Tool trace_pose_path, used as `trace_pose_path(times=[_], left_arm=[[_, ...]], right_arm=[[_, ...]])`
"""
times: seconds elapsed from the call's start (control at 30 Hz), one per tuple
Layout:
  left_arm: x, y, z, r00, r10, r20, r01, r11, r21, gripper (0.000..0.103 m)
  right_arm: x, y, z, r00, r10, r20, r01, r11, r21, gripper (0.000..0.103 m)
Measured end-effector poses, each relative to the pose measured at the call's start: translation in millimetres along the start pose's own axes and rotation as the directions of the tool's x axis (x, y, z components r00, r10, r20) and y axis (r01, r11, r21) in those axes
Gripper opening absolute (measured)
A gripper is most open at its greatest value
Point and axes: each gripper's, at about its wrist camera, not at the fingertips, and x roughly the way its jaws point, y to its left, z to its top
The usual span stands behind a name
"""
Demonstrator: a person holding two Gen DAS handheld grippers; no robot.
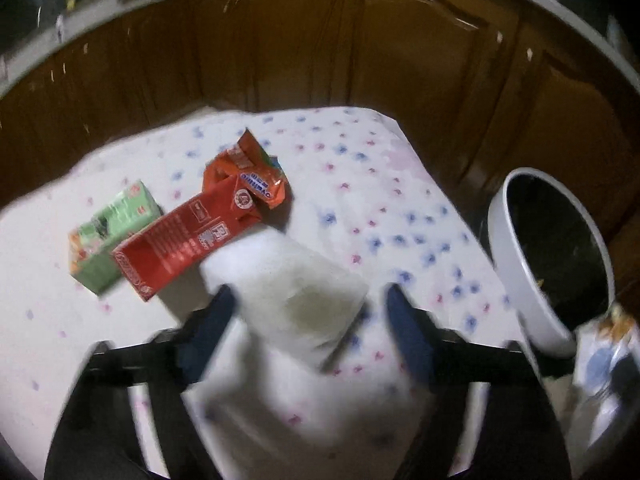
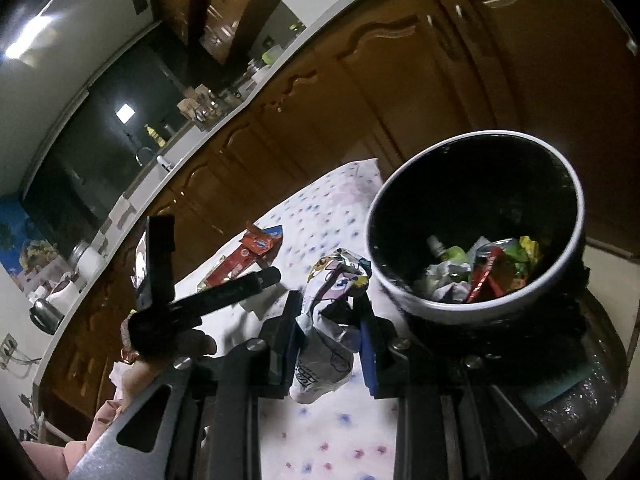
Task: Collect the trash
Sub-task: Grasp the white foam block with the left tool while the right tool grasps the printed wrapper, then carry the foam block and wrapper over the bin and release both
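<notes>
My left gripper (image 1: 308,294) is open above the flowered tablecloth (image 1: 400,208), its blue fingers on either side of a blurred white stained tissue wad (image 1: 296,284). Left of it lie a red carton (image 1: 180,240), a green carton (image 1: 110,236) and an orange snack wrapper (image 1: 252,176). My right gripper (image 2: 328,312) is shut on a crumpled white printed wrapper (image 2: 328,320) and holds it just left of the trash bin (image 2: 472,308), which holds several wrappers. The bin (image 1: 516,268) and the held wrapper (image 1: 604,360) also show at the right of the left wrist view.
Brown wooden cabinets (image 1: 360,48) stand behind the table under a pale counter (image 2: 224,120) with jars and a tap. The left gripper's black frame (image 2: 208,300) crosses the right wrist view. The table edge (image 1: 404,136) drops off near the bin.
</notes>
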Motion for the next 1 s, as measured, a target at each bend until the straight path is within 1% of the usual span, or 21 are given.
trace_pose_path(times=[0.03, 0.1, 0.2, 0.27, 0.4, 0.63, 1.0], left_arm=[[-4.2, 0.4, -2.9, 1.0, 0.005, 0.02, -0.005, 1.0, 0.021, 0.058], [-8.7, 9.5, -8.4, 0.999, -0.047, 0.019, 0.047, 0.999, 0.018, 0.049], [-18.4, 21.3, -18.4, 0.991, -0.135, 0.026, 0.135, 0.991, -0.011, 0.042], [-32.6, 25.5, -26.9, 0.982, -0.182, 0.047, 0.183, 0.983, -0.008, 0.041], [-60.2, 15.2, -37.1, 0.964, -0.255, 0.075, 0.252, 0.967, 0.046, 0.041], [-82.4, -19.9, -37.3, 0.943, -0.324, 0.073, 0.314, 0.941, 0.127, 0.041], [-102.5, -73.5, -30.8, 0.919, -0.387, 0.076, 0.362, 0.905, 0.225, 0.041]], right_arm=[[-1.8, -1.8, -0.4, 1.0, 0.001, 0.003, -0.001, 1.0, 0.006, 0.026], [-3.9, -5.1, -1.1, 1.0, 0.003, 0.008, -0.003, 1.0, 0.015, 0.026], [-4.3, -8.6, -2.5, 1.0, 0.006, 0.011, -0.006, 1.0, 0.027, 0.026], [-4.9, -8.8, -3.4, 1.0, 0.008, 0.014, -0.008, 1.0, 0.028, 0.026], [-9.6, -8.8, -4.5, 1.0, 0.012, 0.022, -0.012, 1.0, 0.026, 0.026], [-16.6, -15.5, -2.3, 0.999, -0.01, 0.034, 0.009, 0.999, 0.03, 0.026], [-40.2, -32.4, 11.5, 0.996, -0.058, 0.074, 0.056, 0.998, 0.022, 0.026]])
